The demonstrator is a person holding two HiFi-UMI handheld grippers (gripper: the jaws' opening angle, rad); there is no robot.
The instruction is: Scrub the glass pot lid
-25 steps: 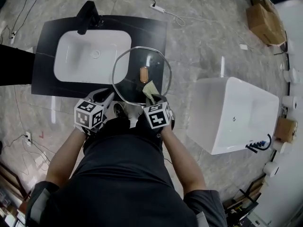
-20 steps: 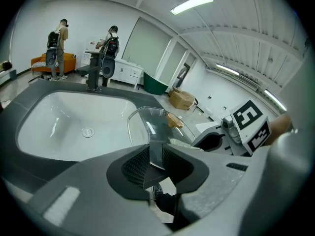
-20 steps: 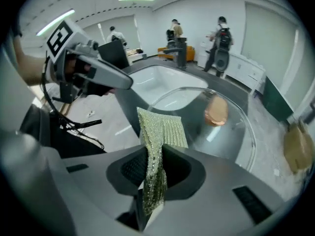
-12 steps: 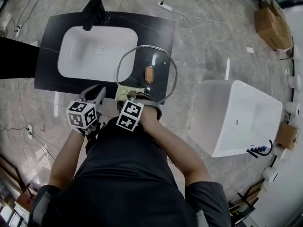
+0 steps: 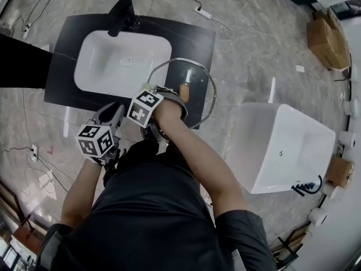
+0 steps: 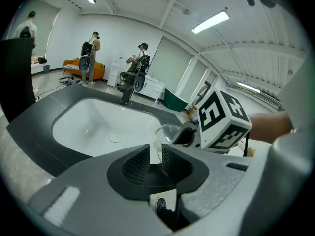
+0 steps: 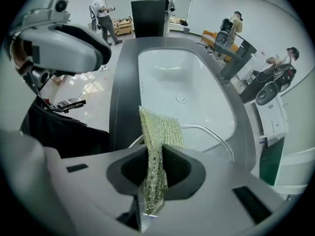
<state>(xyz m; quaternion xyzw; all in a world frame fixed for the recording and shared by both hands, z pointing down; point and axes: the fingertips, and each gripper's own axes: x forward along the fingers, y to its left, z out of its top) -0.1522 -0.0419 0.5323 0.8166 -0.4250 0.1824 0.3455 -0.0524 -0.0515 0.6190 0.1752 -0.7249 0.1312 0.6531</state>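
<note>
At the worktop's [image 5: 62, 66] near edge, the left claw [image 6: 156, 156] is clamped on the lid's [image 6: 165, 132] rim, holding it above the worktop just right of the sink [image 5: 121, 64]. The right claw [image 7: 155, 163] grips a mesh cloth [image 7: 157, 132] lying over the lid's near rim. Tap [image 5: 123, 16] at the far edge.

Big open hall, prob. showroom/lab: marble floor [image 5: 254, 55], freestanding sink counter [image 5: 61, 66], white tub [image 5: 287, 145], cardboard boxes [image 5: 326, 35], loose cables [image 5: 217, 20].
</note>
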